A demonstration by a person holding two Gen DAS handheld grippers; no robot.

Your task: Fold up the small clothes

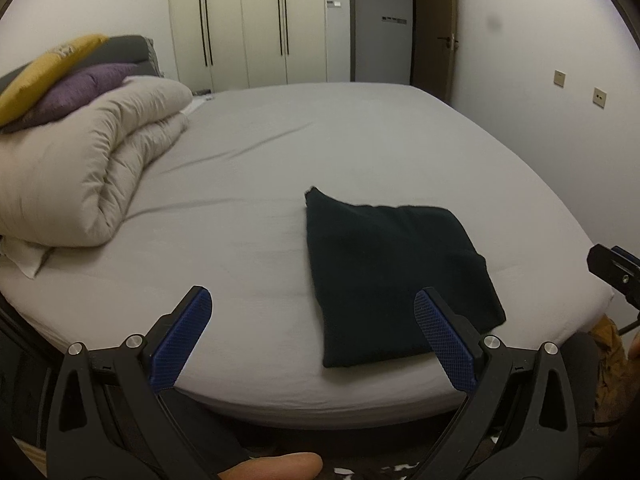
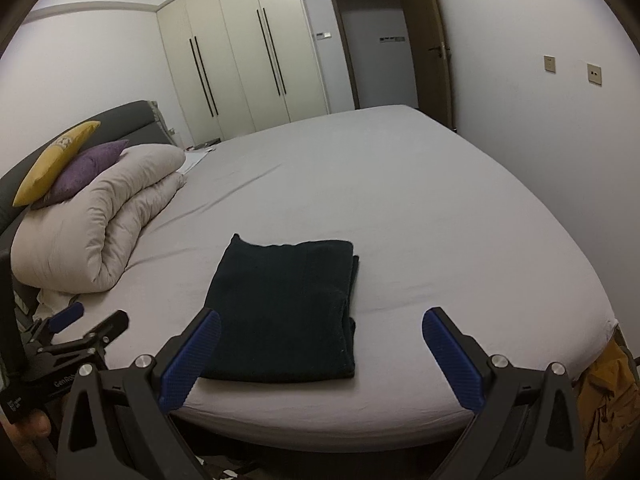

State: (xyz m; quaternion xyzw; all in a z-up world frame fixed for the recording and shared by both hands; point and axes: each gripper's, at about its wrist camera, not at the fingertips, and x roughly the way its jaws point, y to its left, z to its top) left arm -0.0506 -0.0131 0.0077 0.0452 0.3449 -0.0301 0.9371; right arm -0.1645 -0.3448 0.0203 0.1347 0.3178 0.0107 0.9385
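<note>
Lower centre of both views: we see the dark folded garment (image 2: 286,312) flat on the grey bed (image 2: 420,208).
Left gripper (image 1: 312,308): jaws wide, holding nothing.
Right gripper (image 2: 320,328): jaws wide, holding nothing.
Upper left: we see the beige duvet (image 1: 88,168) under 2 cushions (image 1: 76,92).

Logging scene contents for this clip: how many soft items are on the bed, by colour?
Black folded garment: 1
Beige rolled duvet: 1
Yellow cushion: 1
Purple cushion: 1
Total: 4, all on the bed.
</note>
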